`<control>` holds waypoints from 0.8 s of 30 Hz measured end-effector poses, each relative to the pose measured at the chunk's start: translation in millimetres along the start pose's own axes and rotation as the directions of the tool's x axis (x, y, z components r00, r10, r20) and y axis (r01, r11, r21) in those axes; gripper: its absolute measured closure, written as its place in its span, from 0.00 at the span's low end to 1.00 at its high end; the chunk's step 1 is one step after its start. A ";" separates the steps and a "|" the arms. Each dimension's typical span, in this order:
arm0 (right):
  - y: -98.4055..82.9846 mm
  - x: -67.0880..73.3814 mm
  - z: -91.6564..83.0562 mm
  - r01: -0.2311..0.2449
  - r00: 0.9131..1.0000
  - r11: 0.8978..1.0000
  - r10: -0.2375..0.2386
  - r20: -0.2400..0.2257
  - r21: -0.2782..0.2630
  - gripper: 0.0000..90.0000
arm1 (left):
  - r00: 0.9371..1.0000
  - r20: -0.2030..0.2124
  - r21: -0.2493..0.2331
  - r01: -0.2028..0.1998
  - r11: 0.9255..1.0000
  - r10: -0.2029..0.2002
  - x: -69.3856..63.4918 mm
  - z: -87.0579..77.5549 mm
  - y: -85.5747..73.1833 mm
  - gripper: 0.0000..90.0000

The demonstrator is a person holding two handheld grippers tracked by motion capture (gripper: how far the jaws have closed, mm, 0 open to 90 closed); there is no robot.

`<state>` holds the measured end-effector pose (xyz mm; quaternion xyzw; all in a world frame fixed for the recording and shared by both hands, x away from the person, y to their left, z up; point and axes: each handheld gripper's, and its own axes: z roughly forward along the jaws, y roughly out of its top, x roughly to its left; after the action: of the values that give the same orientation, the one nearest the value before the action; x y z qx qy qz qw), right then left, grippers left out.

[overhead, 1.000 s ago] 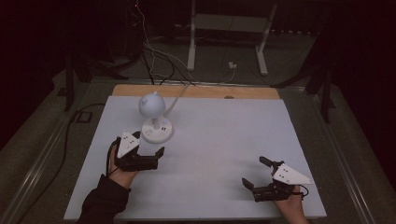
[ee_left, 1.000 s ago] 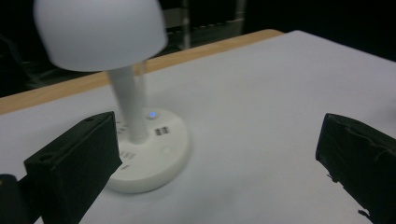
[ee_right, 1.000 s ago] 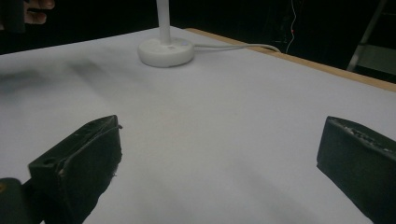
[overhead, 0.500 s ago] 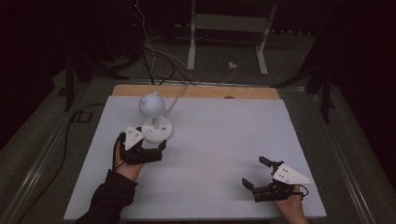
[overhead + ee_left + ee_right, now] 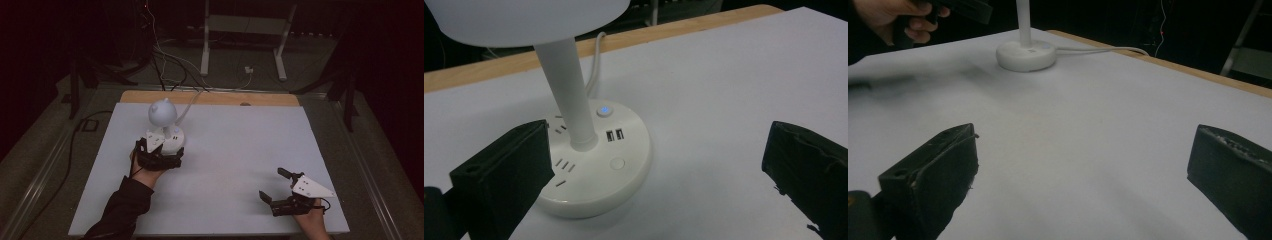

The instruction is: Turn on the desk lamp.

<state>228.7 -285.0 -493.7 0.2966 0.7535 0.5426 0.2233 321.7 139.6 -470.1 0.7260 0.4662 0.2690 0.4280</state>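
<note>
Lamp [image 5: 589,165] detail is showing nearest in the left gripper view: a round white base carrying socket slots, two small USB ports, a plain round button and a second button [image 5: 605,110] glowing blue, with a straight white stem rising from its middle to a pale shade cut off at the top edge. A white cable [image 5: 594,55] is trailing off behind the stem toward the wooden strip [image 5: 489,67] at the worktop's [image 5: 724,90] far edge.

The left tongs [image 5: 659,165] are standing wide open and gripping nothing; the base is sitting just inside the left-hand jaw in that view, partly hidden behind it, while the other jaw is hanging well clear over bare worktop. Whether the nearer jaw is touching the base cannot be told. In the high view these tongs [image 5: 167,156] are lying right against the near side of the lamp [image 5: 165,131], on the left half of the worktop toward its far side.

The right tongs [image 5: 1083,170] are also gaping wide and holding nothing, resting near the worktop's front right corner [image 5: 274,186], well apart from the lamp.

The high view is adding the shade's rounded shape with a small bump on top, which the gripper views are not giving. The right gripper view is showing the base [image 5: 1026,54] far off, with the person's other hand [image 5: 895,17] beside it, and the cable [image 5: 1098,49] running away to the right.
</note>
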 end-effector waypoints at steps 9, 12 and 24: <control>0.1 -0.3 -0.9 0.003 1.000 1.000 -0.003 0.002 -0.002 0.00 | 1.000 -0.022 0.045 0.010 0.999 -0.009 -1.6 15.7 -1.9 0.07; 0.0 -0.3 -1.0 -0.001 1.000 1.000 0.001 0.000 -0.002 0.00 | 0.999 -0.033 0.049 0.005 0.999 -0.003 -3.1 18.6 -2.3 0.10; -0.1 -0.5 -1.0 -0.004 1.000 1.000 0.004 0.000 -0.003 0.00 | 0.998 -0.065 0.057 -0.005 0.998 0.008 2.2 25.7 -8.1 0.43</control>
<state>228.3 -286.1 -493.5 0.2980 0.7520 0.5442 0.2225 339.4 133.7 -489.8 0.7303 0.4851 0.2804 0.3908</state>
